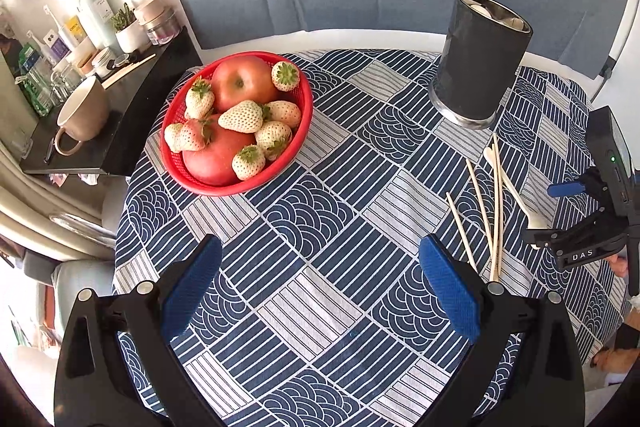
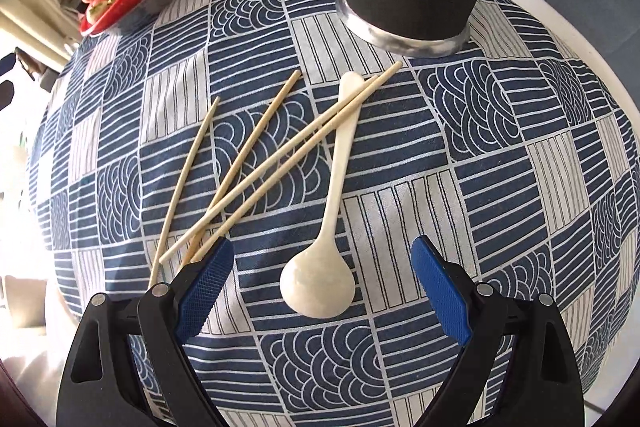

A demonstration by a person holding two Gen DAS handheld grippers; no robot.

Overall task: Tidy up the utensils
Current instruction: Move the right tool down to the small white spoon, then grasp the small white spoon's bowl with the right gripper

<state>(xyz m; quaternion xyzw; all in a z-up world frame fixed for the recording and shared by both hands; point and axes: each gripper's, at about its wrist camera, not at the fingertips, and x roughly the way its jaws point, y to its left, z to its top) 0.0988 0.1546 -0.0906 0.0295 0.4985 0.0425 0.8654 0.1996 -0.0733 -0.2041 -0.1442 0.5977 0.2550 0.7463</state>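
Right wrist: glossy cream spoon [image 2: 320, 275], slim wooden chopsticks [image 2: 256, 151]

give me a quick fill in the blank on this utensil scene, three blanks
1. The white spoon lies between the open fingers of the ____ gripper.
2. Loose on the cloth lie ____ chopsticks.
3. The fruit sits in a ____ basket.

Missing words: right; four; red
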